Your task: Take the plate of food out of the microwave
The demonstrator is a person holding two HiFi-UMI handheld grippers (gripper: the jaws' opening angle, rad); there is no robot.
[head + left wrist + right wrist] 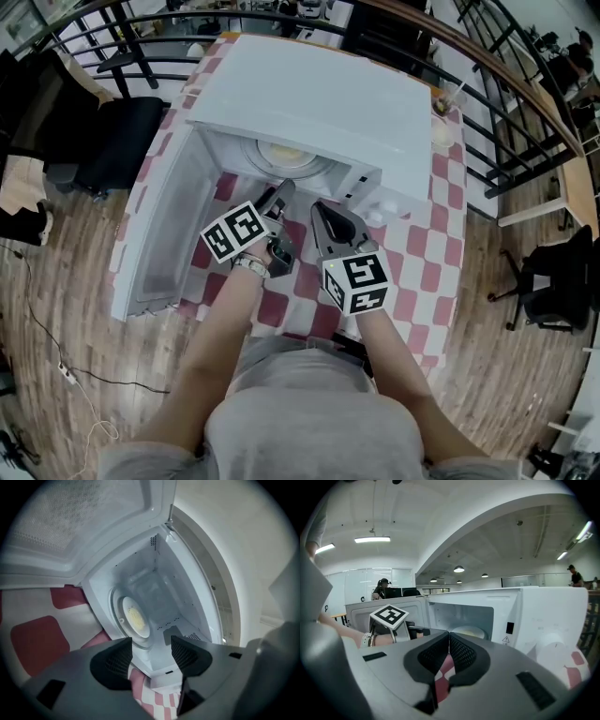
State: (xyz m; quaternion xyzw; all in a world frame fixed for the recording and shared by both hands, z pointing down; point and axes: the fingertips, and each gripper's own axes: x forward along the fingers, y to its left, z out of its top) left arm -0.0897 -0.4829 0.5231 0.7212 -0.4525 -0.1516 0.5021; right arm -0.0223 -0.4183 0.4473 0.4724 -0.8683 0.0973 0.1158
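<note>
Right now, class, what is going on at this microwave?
A person stands at a microwave with its door open, a gripper in each hand. The plate of food sits inside, untouched. The left gripper points at it with jaws apart and nothing between them; the right gripper, beside it, has its jaws together and holds nothing.

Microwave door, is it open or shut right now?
Open. In the head view the microwave door is swung wide to the left, and the plate of food shows inside the exposed cavity.
</note>
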